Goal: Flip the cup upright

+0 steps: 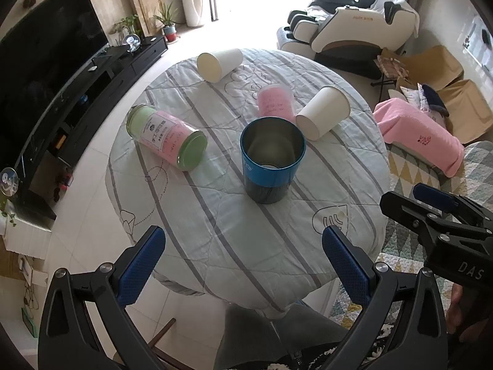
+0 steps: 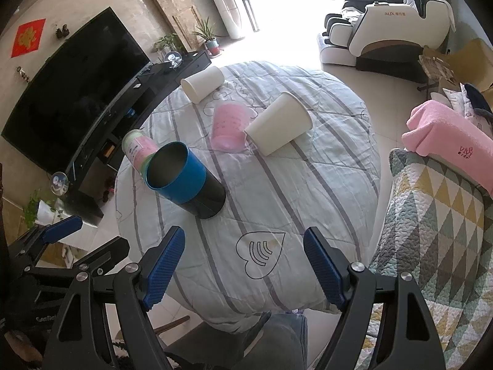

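- Here the left gripper (image 1: 243,265) has its blue-padded fingers (image 1: 140,265) spread wide, released, holding and touching nothing; it hangs over the near edge of the table (image 1: 215,240).
- Likewise the right gripper (image 2: 243,273) is spread wide and grips nothing, its pads (image 2: 323,268) hanging above the quilted cloth near a heart-shaped print (image 2: 260,254).
- The blue metal cup (image 1: 271,160) stands upright with its mouth open to the top, ahead of the left gripper and well apart from its fingertips; in the right wrist view it sits ahead and to the left of the right gripper, also apart.
- On its side just left of the blue cup lies a green-and-pink canister (image 1: 168,137).
- Beyond the blue cup lie a pink translucent cup (image 1: 274,101) and a white paper cup (image 1: 323,112), both on their sides and just beside each other.
- A second white paper cup (image 1: 219,64) lies on its side at the far edge.
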`<action>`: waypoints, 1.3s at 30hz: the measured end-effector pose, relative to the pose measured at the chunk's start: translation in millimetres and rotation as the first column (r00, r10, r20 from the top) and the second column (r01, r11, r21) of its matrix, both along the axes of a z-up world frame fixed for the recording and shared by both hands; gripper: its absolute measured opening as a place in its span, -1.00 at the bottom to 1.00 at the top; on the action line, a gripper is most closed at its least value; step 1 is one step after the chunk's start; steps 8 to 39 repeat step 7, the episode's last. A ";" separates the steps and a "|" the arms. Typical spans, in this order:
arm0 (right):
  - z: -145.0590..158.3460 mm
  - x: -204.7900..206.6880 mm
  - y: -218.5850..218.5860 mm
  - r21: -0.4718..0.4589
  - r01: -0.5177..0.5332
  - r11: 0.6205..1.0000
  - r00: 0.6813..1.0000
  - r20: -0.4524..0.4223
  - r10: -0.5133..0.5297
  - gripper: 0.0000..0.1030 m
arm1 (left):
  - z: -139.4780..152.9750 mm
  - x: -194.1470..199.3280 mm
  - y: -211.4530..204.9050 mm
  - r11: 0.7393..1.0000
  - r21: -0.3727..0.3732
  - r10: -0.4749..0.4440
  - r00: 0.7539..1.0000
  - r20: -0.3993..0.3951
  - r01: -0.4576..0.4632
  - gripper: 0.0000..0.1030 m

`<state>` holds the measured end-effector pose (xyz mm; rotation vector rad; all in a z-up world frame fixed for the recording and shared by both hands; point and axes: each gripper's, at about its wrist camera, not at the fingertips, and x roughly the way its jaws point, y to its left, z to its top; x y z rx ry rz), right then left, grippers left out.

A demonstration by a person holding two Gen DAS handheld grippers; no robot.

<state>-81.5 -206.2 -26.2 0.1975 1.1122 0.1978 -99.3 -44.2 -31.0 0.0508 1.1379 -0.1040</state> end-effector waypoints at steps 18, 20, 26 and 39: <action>0.4 0.8 0.0 0.002 -0.003 1.000 1.000 0.003 0.003 0.57 | -1.3 4.7 -1.7 1.000 -0.017 0.005 1.000 -0.003 -0.005 1.00; 0.4 0.8 0.0 0.002 -0.003 1.000 1.000 0.003 0.003 0.57 | -1.3 4.7 -1.7 1.000 -0.017 0.005 1.000 -0.003 -0.005 1.00; 0.4 0.8 0.0 0.002 -0.003 1.000 1.000 0.003 0.003 0.57 | -1.3 4.7 -1.7 1.000 -0.017 0.005 1.000 -0.003 -0.005 1.00; 0.4 0.8 0.0 0.002 -0.003 1.000 1.000 0.003 0.003 0.57 | -1.3 4.7 -1.7 1.000 -0.017 0.005 1.000 -0.003 -0.005 1.00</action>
